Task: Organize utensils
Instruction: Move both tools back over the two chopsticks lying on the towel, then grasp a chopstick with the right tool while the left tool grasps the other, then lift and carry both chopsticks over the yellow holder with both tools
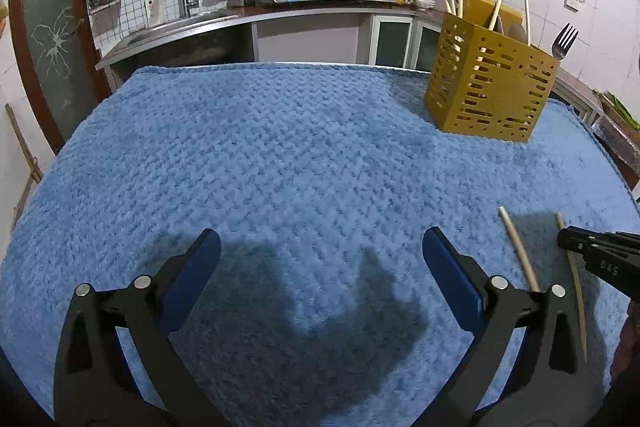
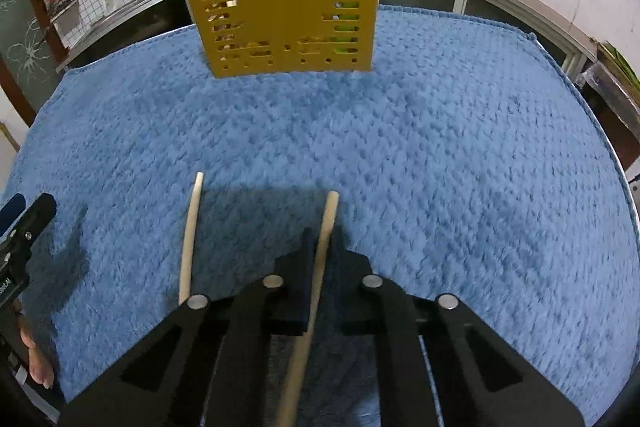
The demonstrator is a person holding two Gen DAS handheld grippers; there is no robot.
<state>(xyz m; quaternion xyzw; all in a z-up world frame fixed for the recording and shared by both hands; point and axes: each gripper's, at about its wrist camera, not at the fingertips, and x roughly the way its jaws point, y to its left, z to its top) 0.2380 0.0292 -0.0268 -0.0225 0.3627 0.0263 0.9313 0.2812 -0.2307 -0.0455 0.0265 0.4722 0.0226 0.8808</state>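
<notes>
Chopsticks and a fork are already standing in the yellow holder (image 2: 280,7). I am clamping my right gripper (image 2: 322,247) on one chopstick (image 2: 326,223) lying on the blue towel (image 2: 440,167); another chopstick (image 2: 192,227) is waiting beside it. My left gripper (image 1: 320,259) is hanging open, empty.

Even, fairly bright indoor light from above casts soft dark shadows on the fluffy blue knitted cloth (image 1: 280,155) beneath both tools. Both pictures bulge strongly, with black corners. The right view's cloth (image 2: 460,155) is slightly motion-blurred.
</notes>
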